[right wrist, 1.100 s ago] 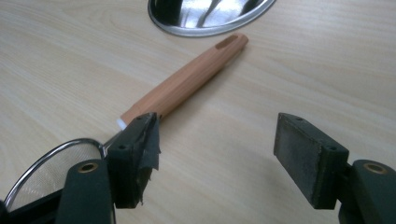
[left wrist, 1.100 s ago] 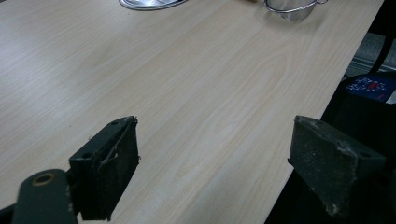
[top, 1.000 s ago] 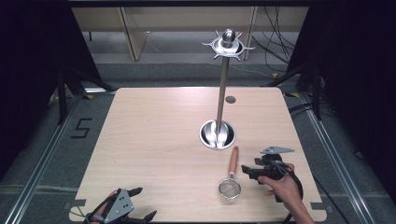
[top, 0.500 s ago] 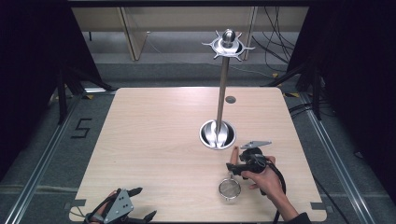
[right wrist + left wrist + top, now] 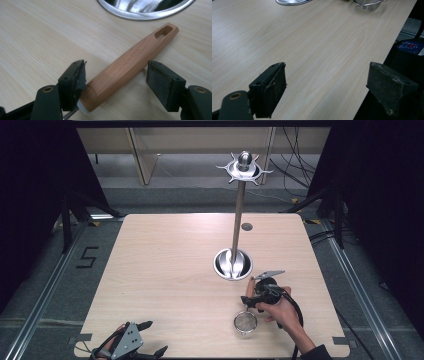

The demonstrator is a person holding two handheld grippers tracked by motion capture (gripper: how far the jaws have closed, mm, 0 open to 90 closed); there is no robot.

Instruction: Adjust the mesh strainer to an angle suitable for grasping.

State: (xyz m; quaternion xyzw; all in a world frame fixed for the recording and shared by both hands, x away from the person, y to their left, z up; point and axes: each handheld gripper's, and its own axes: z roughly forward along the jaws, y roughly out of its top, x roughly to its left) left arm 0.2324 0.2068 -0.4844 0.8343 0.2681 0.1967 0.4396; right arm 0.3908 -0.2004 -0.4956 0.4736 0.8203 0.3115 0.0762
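Note:
A small metal strainer (image 5: 245, 322) lies on the wooden table (image 5: 165, 270), mesh bowl toward the front; its wooden handle (image 5: 130, 60) points at the stand's round steel base (image 5: 233, 264). My right gripper (image 5: 252, 299) is low over that handle. In the right gripper view the right gripper (image 5: 116, 70) straddles the handle, open. Its jaws have just been closing a little; the left pad (image 5: 81, 75) sits against the handle's ferrule end, and the right pad (image 5: 160, 80) stands clear. My left gripper (image 5: 155, 337) rests open at the table's front left corner, nothing between its pads (image 5: 274, 87).
A steel pole rises from the base to a hook ring (image 5: 244, 168) at the top. A small dark disc (image 5: 246, 226) sits in the table's far side. The left gripper view catches the base rim (image 5: 292, 2) and the strainer bowl (image 5: 368, 3) far off.
The right hand has moved left and slightly down, from beside the strainer to over its handle, so the jaws now straddle it. The left gripper has stayed put.

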